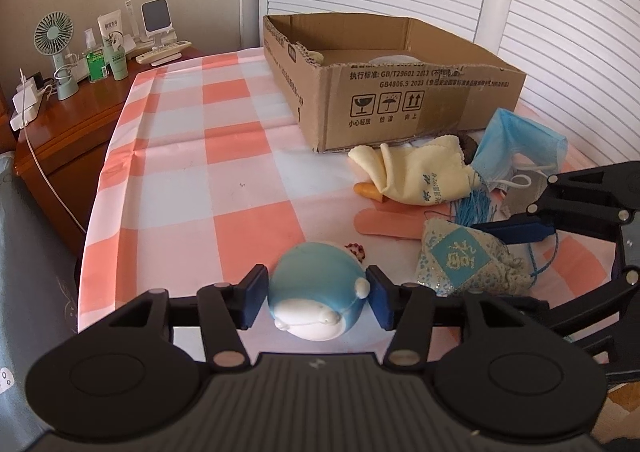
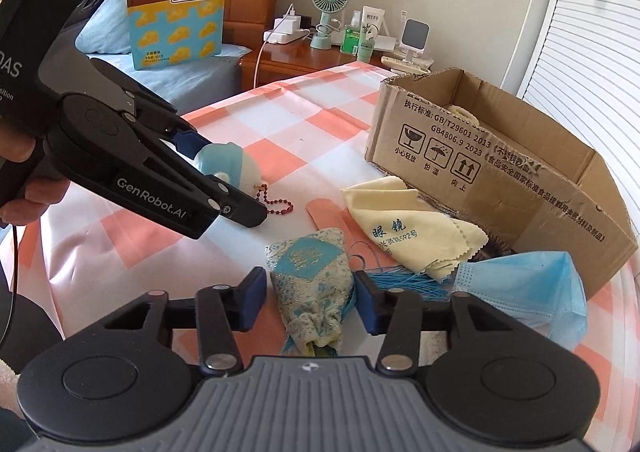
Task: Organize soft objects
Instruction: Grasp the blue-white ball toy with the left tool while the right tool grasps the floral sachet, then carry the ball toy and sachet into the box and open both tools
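A small blue and white penguin toy [image 1: 316, 292] [image 2: 228, 166] lies on the checked cloth, its red bead chain [image 2: 276, 206] trailing on the table. My left gripper [image 1: 317, 298] [image 2: 226, 182] is around it, and both blue pads touch its sides. An embroidered teal and cream sachet [image 2: 316, 284] [image 1: 460, 256] sits between the pads of my right gripper [image 2: 310, 294] [image 1: 520, 268], which press on its flanks. Its blue tassel [image 2: 408, 284] spreads to the right. Beyond lie a yellow lens cloth [image 2: 404, 228] and a blue face mask [image 2: 532, 284].
An open cardboard box [image 1: 400, 92] [image 2: 480, 180] stands at the back, with something pale inside. A pink strip [image 2: 324, 212] lies by the cloth. The nightstand holds a fan [image 1: 56, 44], bottles and chargers. A snack bag [image 2: 176, 8] stands on the bed. The table's edge runs along the left.
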Motion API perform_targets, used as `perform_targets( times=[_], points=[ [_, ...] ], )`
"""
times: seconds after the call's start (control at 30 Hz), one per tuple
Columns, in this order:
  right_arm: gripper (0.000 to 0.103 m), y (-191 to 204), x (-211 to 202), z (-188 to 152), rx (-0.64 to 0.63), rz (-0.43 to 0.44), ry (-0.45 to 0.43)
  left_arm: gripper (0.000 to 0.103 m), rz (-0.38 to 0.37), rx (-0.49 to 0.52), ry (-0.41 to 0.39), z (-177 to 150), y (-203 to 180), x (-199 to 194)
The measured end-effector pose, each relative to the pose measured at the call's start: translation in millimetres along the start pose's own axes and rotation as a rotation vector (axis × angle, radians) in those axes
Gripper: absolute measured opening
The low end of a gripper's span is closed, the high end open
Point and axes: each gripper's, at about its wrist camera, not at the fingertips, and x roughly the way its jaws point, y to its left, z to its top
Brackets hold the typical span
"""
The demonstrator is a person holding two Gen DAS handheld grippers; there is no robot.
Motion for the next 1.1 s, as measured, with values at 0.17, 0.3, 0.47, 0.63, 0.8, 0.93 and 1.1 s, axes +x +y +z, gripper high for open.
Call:
perform_targets(
  times=[0.17, 0.3, 0.47, 0.63, 0.8, 0.93, 1.1],
  points=[
    [0.039, -1.3, -1.8, 0.6, 0.006, -0.009, -0.004, 0.045, -0.008, 0.005, 0.0, 0.1, -0.7, -0.9],
    [0.035, -3.3, -6.9, 2.0, 0.013, -0.009, -0.015, 0.045, -0.013, 0.023, 0.003, 1.1, -2.9, -5.6],
    [0.034, -7.1, -18.6, 2.6, 0.025, -0.011, -0.028, 0.045, -0.021, 0.058, -0.006, 5.3, -6.1, -19.5],
    [0.034, -13.5, -37.1, 5.4, 0.033, -0.01, -0.044, 0.045, -0.036, 0.092, -0.005, 11.2, -8.2, -35.6],
    [0.034, -23.2, -56.7, 12.1, 0.044, -0.018, -0.069, 0.045, -0.046, 0.121, -0.012, 18.3, -10.1, -51.0],
    [0.034, -28.5, -69.4, 19.2, 0.04, -0.028, -0.088, 0.045, -0.056, 0.129, -0.022, 23.8, -9.4, -61.3],
    [0.034, -34.7, -80.9, 28.7, 0.035, -0.028, -0.11, 0.045, -0.054, 0.148, -0.038, 34.1, -10.9, -69.9]
  ],
)
